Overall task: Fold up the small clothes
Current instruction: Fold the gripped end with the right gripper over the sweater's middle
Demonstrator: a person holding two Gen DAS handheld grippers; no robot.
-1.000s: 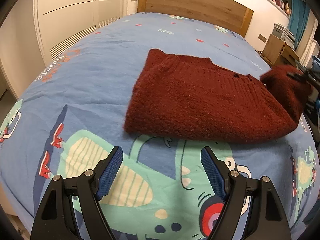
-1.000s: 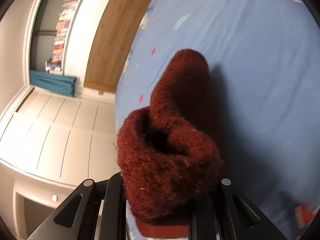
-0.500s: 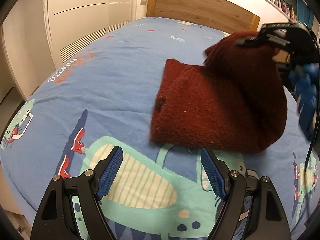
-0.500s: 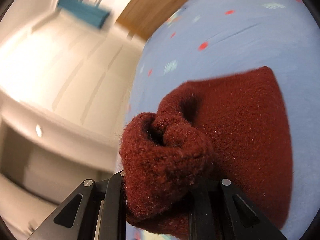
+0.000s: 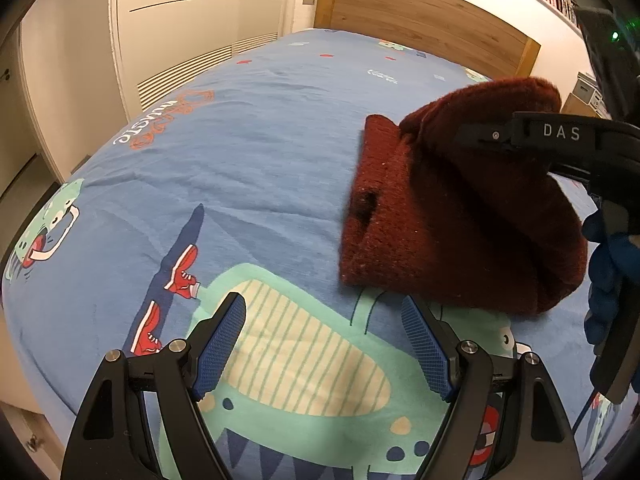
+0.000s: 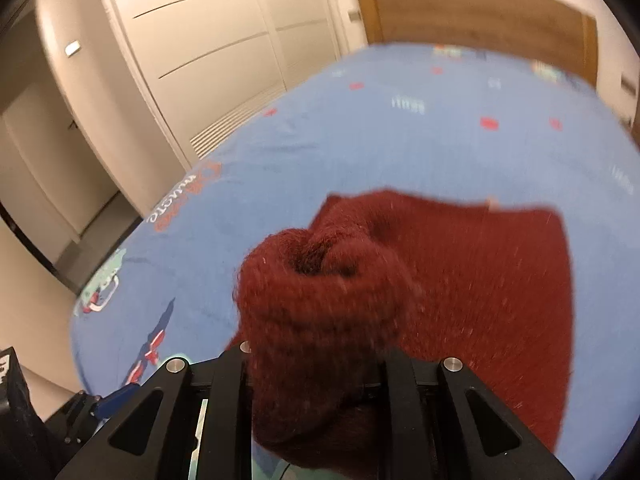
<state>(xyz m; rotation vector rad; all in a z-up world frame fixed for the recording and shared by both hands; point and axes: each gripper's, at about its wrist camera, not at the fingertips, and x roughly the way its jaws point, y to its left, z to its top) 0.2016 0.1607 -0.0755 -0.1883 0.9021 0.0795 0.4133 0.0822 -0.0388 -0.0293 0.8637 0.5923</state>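
Left wrist view: bed (image 5: 256, 152) fills most of frame, covered by blue cartoon-print sheet (image 5: 280, 208) with a green striped monster figure near the front edge. White wardrobe doors (image 5: 180, 40) stand along its left side, wooden headboard (image 5: 420, 28) at the far end. Dark red knitted sweater (image 5: 460, 216) lies on the sheet at the right half, lower part flat, one portion raised off the bed. Right gripper (image 5: 476, 136) is clamped on that raised fold, jaws closed into the wool; right wrist view shows the bunched knit (image 6: 316, 320) filling the space between its jaws. Left gripper (image 5: 324, 348) hovers over the monster print, just short of the sweater's near edge, jaws spread, nothing held.
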